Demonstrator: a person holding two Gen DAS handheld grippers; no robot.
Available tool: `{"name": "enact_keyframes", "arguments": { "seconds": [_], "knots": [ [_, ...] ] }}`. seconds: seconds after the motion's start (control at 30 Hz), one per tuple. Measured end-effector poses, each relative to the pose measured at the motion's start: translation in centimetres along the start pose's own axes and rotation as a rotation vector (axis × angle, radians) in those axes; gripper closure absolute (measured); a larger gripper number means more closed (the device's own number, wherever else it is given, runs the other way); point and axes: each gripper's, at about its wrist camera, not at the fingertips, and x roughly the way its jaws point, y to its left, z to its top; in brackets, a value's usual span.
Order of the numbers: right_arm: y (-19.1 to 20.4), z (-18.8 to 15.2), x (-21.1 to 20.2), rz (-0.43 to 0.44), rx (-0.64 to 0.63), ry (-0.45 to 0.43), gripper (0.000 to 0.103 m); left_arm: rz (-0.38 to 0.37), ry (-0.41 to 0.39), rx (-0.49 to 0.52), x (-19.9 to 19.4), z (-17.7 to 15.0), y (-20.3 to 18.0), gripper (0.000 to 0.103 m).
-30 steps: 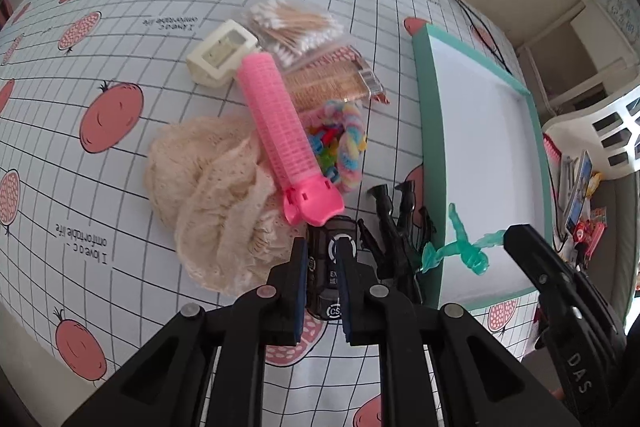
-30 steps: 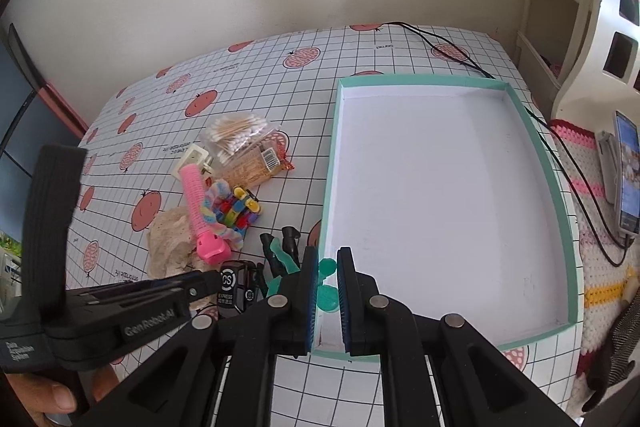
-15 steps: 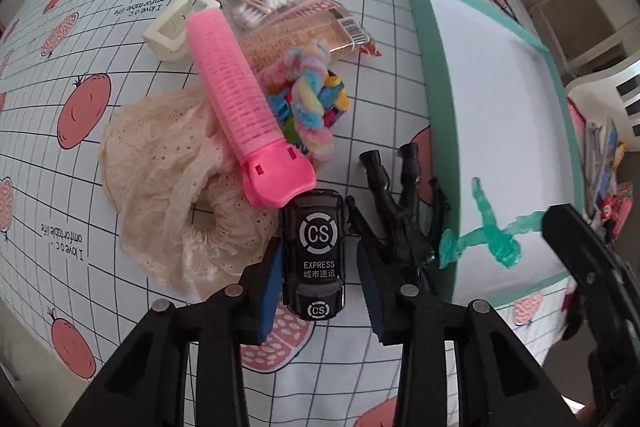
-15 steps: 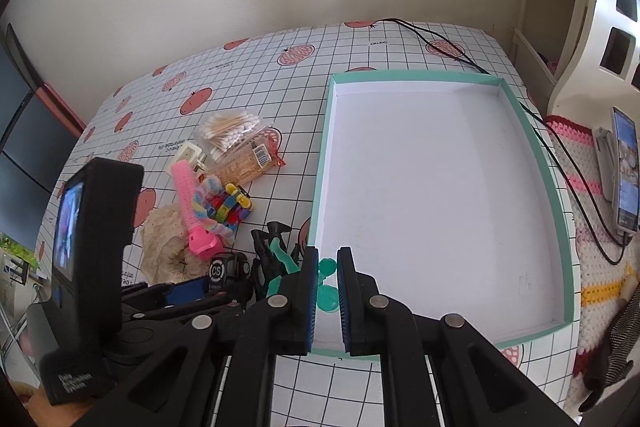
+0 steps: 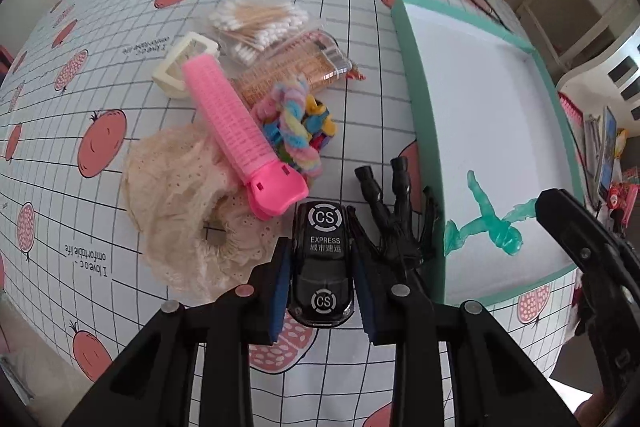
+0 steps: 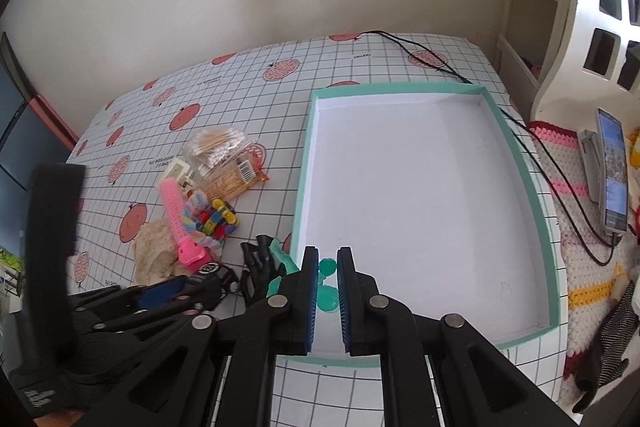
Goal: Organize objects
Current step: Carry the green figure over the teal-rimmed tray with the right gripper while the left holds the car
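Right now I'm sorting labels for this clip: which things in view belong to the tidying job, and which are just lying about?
Job:
black toy car, between the closing left tool
green figure, held by the right tool
teal tray
pink hair roller
cotton swabs
lace cloth

Lying about:
phone
black cable

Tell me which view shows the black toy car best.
The left wrist view: the black toy car sits between the closing left gripper fingers, roof lettering readable. The right wrist view shows only its end behind the left gripper.
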Motion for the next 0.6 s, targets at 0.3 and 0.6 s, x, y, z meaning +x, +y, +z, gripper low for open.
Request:
{"name": "enact_keyframes", "arguments": {
  "seconds": [0.3, 0.6],
  "knots": [
    [-4.4, 0.1, 1.2, -0.12, 0.074, 0.028, 0.093, -0.1, -0.133, 0.055, -2.7, 0.5, -1.5, 0.08],
    [-8.1, -0.6, 1.7, -0.149, 0.143, 0.07, 0.093, -0.126, -0.124, 0.049, -1.9, 1.7, -2.9, 0.081]
  ]
}}
